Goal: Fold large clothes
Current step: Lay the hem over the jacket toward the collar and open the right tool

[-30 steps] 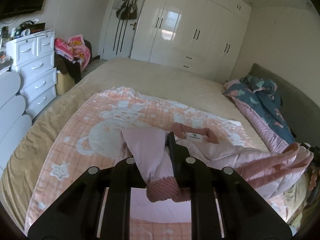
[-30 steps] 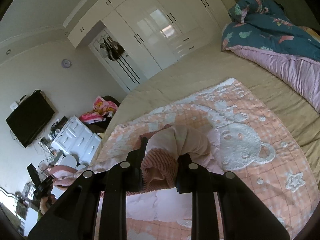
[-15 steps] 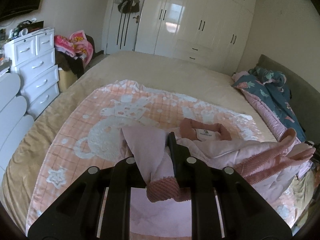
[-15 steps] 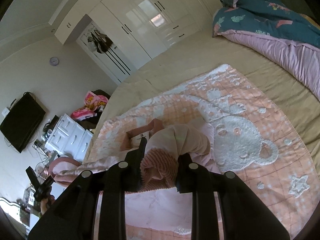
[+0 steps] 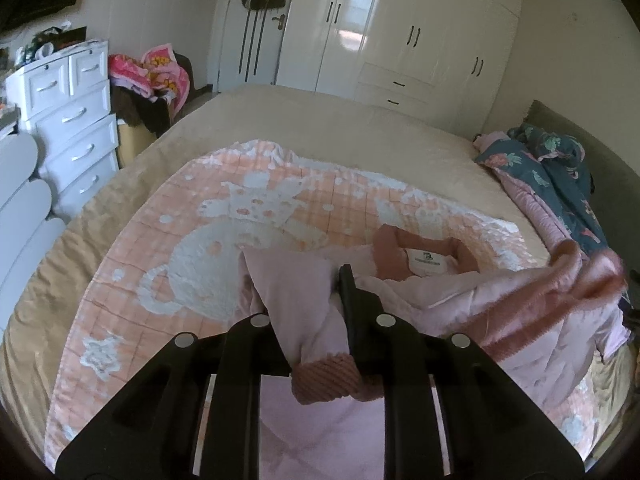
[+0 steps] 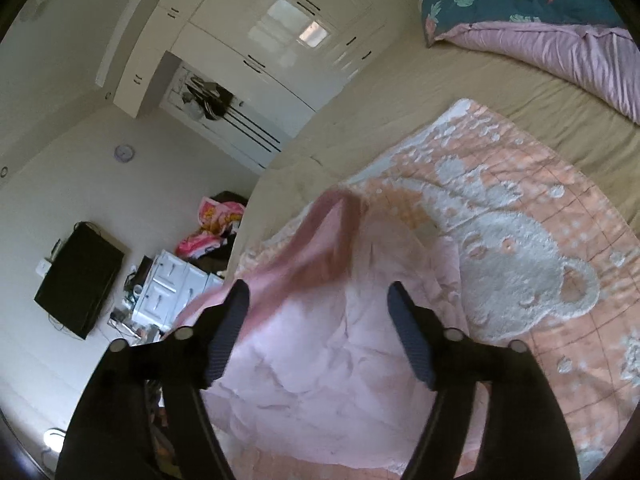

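A pale pink padded jacket (image 5: pixel 436 300) lies on the peach bear-pattern blanket (image 5: pixel 224 248), its darker ribbed collar (image 5: pixel 392 252) and label facing up. My left gripper (image 5: pixel 304 292) is shut on one sleeve, whose ribbed cuff (image 5: pixel 328 380) hangs between the fingers. The jaws of my right gripper (image 6: pixel 318 292) are opening and stand wide apart. Their pads touch nothing. The other ribbed cuff (image 6: pixel 332 236) is blurred beyond them, over the jacket's body (image 6: pixel 320 380).
The blanket covers a beige bed (image 5: pixel 360 132). A teal and pink quilt (image 5: pixel 552 184) is heaped at the bed's right side. White drawers (image 5: pixel 68 120) and a heap of bright clothes (image 5: pixel 152 76) stand left, a white wardrobe (image 5: pixel 400 40) behind. A wall television (image 6: pixel 78 280) shows in the right wrist view.
My right gripper opened and let go of the ribbed cuff, which now falls away forward. Its view rolled. Both grippers came lower over the bed. The left one kept its sleeve.
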Tool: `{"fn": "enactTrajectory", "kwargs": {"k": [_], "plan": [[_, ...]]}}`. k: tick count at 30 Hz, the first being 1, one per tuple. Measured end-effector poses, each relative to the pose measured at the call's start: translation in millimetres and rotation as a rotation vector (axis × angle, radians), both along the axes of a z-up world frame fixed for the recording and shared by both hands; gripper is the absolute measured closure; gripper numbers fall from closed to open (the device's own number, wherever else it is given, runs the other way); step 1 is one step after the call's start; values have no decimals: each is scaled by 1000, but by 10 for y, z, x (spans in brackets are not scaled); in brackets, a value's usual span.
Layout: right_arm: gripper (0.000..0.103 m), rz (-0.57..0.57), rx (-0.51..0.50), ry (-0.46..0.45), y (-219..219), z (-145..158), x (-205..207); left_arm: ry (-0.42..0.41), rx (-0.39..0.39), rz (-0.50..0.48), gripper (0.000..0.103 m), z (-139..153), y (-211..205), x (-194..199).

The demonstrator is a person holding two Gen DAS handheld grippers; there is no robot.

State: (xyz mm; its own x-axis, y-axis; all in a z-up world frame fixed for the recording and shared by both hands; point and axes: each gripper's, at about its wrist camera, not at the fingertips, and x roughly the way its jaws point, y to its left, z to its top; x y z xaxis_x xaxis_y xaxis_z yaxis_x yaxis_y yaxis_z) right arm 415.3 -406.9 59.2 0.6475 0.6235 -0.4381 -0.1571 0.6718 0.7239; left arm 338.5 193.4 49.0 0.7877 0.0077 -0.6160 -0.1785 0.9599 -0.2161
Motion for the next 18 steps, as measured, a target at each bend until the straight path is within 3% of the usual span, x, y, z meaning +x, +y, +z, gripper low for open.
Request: {"fn": "enactTrajectory", "kwargs": {"k": [5,10,12,14,18], "plan": [[19,5,-69,-7,22,-103,-13,16,-22,1,85,-110,19,119],[19,25,-215,33,214,-339,-7,55,-48,16,77,-227,4,243],[19,36,-280,45,294,-448,6,47,-87,9,63,-208,11,219],[19,39,-311,55,326,-545,8,8,-154,-18,11,-131,19,147],[19,37,-341,67,347,-676,-13,-58,-18,26,9,129,-90,-36]]}}
